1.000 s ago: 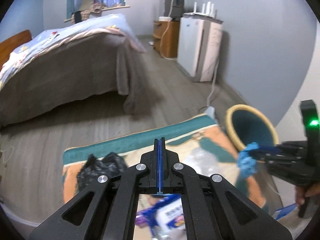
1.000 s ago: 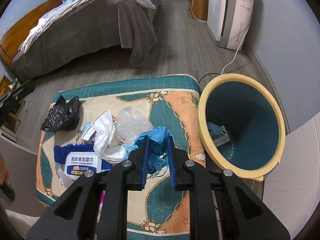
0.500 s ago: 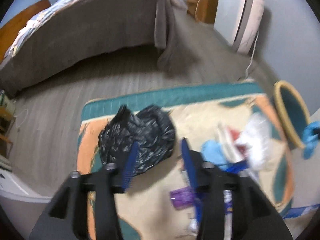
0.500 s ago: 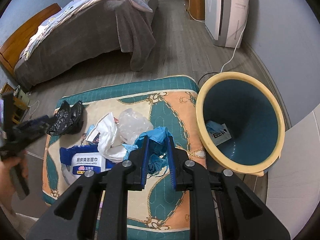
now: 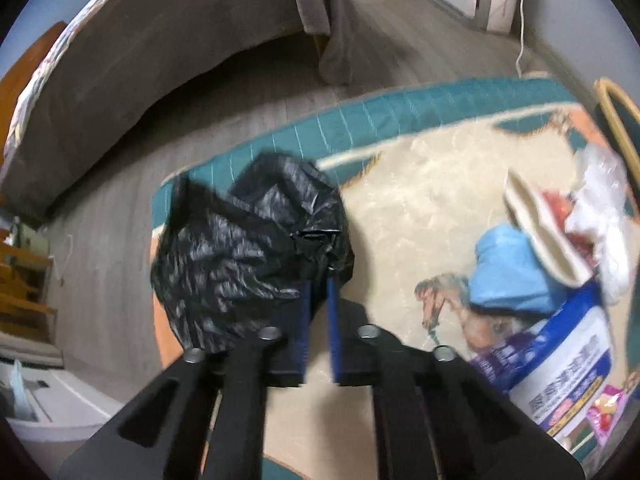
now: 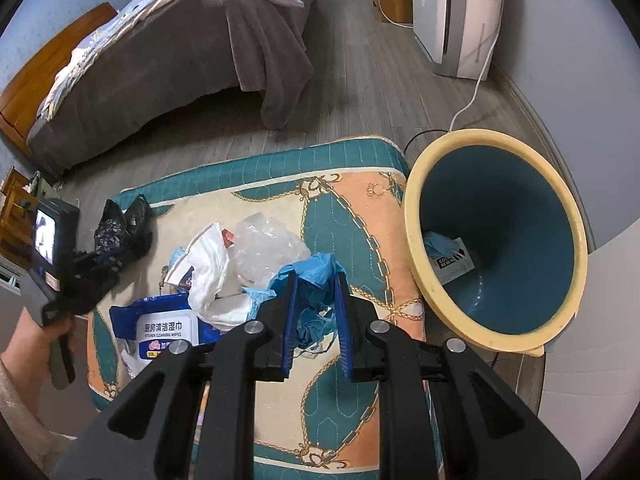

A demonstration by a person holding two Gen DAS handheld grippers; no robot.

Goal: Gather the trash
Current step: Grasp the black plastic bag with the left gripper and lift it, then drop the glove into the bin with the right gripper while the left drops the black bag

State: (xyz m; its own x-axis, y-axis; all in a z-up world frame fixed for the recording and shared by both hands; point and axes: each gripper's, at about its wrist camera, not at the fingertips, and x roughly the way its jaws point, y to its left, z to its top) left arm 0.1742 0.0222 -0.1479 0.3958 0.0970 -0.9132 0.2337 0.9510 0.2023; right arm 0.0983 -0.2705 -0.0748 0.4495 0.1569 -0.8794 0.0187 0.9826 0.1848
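Black crinkled plastic, left wrist view: black bag [image 5: 248,256] lies on the near-left corner of the patterned mat [image 5: 420,184]. The left gripper [image 5: 318,276] is drawn nearly together, its blue pads pinching a fold at the bag's right edge; the grip looks taken at a loose edge so the light film can be lifted whole. To the right, blurred: a blue mask or cloth, a white wrapper, clear film, and the wipes pack [image 5: 560,372], whose print is unreadable here. The yellow rim of the bin [image 5: 616,120] shows at the far right edge.

Right wrist view: the right gripper [image 6: 316,284] is pinching a crumpled blue glove [image 6: 316,276], held above the mat near the bin [image 6: 424,240], probably staged for dropping in. The bin, blue-green inside with a yellow rim, stands just beside the mat's right edge; inside lies a grey packet [image 6: 452,264] with partial lettering "CO…". The wipes pack [image 6: 164,328] carries Chinese characters and "KITCHEN CLEANING WIPES". White tissue [image 6: 208,268] and a clear plastic bag [image 6: 268,248] lie heaped mid-mat, awaiting collection. At left, a hand [image 6: 36,340] holds the left gripper against the black bag.
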